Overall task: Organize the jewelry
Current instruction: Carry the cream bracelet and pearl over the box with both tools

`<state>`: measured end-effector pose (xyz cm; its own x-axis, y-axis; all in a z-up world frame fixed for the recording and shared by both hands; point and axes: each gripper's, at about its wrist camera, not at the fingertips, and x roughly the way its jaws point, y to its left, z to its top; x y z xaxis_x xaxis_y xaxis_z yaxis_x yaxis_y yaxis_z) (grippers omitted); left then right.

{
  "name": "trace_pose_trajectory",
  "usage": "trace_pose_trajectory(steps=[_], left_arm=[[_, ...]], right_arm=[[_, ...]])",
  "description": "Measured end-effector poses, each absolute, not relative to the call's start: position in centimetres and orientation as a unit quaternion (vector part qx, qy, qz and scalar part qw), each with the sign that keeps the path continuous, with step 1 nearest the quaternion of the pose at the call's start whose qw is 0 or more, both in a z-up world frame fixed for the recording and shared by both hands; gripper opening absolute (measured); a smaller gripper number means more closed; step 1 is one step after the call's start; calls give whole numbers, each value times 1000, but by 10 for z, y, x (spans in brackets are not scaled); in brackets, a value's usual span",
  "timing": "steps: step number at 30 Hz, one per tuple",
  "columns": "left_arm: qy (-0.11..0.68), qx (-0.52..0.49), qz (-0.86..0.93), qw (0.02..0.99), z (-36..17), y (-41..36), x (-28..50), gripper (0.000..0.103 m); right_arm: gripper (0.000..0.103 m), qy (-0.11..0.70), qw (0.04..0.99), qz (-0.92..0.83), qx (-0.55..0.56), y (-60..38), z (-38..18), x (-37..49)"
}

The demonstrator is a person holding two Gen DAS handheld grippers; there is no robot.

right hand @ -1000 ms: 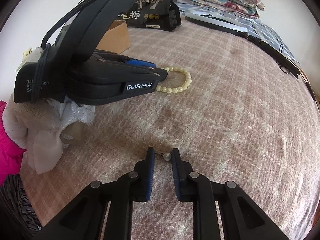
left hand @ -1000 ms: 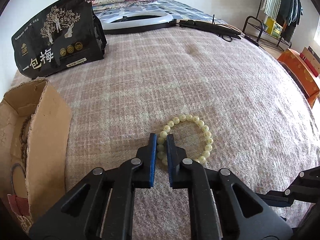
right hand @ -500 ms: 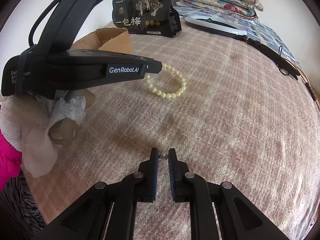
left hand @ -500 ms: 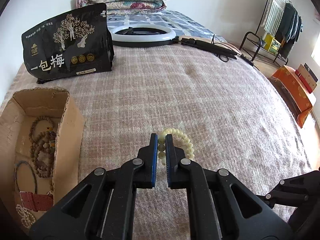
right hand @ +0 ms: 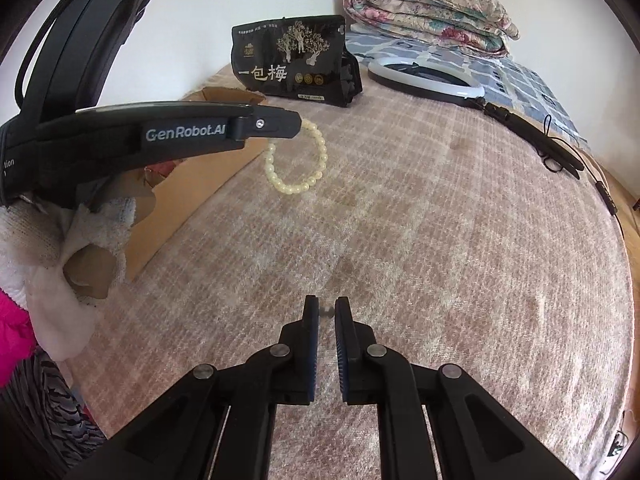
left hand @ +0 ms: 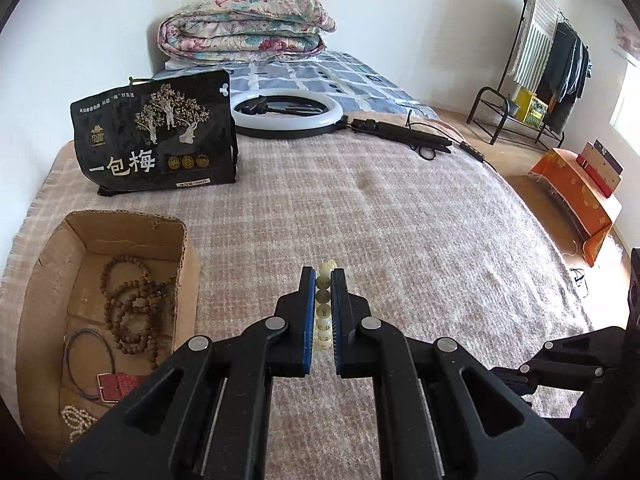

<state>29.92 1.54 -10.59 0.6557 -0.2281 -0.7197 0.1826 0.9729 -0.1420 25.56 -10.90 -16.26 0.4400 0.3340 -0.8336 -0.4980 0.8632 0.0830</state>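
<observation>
My left gripper (left hand: 322, 280) is shut on a pale yellow-green bead bracelet (left hand: 324, 308) and holds it lifted above the blanket. In the right wrist view the bracelet (right hand: 296, 160) hangs as a ring from the left gripper's tip (right hand: 298, 126), beside the open cardboard box (right hand: 192, 184). The box (left hand: 182, 264) holds brown bead strings (left hand: 130, 308), a dark bangle, a red strap and a small pearl string. My right gripper (right hand: 327, 310) is nearly shut around a tiny metal earring (right hand: 327, 311) low over the blanket.
A black snack bag (left hand: 154, 140) stands behind the box. A ring light (left hand: 288, 114) and its folded stand (left hand: 404, 136) lie at the far end, with a folded quilt (left hand: 244, 32) behind. A clothes rack (left hand: 536, 64) and orange box (left hand: 580, 196) stand off the bed to the right.
My left gripper has lifted the bracelet off the blanket and carried it up and left toward the box. My right gripper has narrowed around the small earring.
</observation>
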Motion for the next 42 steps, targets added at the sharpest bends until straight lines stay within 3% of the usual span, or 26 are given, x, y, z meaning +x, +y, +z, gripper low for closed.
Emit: trace_pose_trajectory(steps=[20, 42], left_arm=[[344, -55, -77, 934, -39, 92, 250, 5], [349, -107, 8, 931, -56, 217, 243, 5]], right_arm=[[6, 417, 859, 286, -82, -66, -102, 234], [6, 404, 825, 383, -99, 54, -93, 215]])
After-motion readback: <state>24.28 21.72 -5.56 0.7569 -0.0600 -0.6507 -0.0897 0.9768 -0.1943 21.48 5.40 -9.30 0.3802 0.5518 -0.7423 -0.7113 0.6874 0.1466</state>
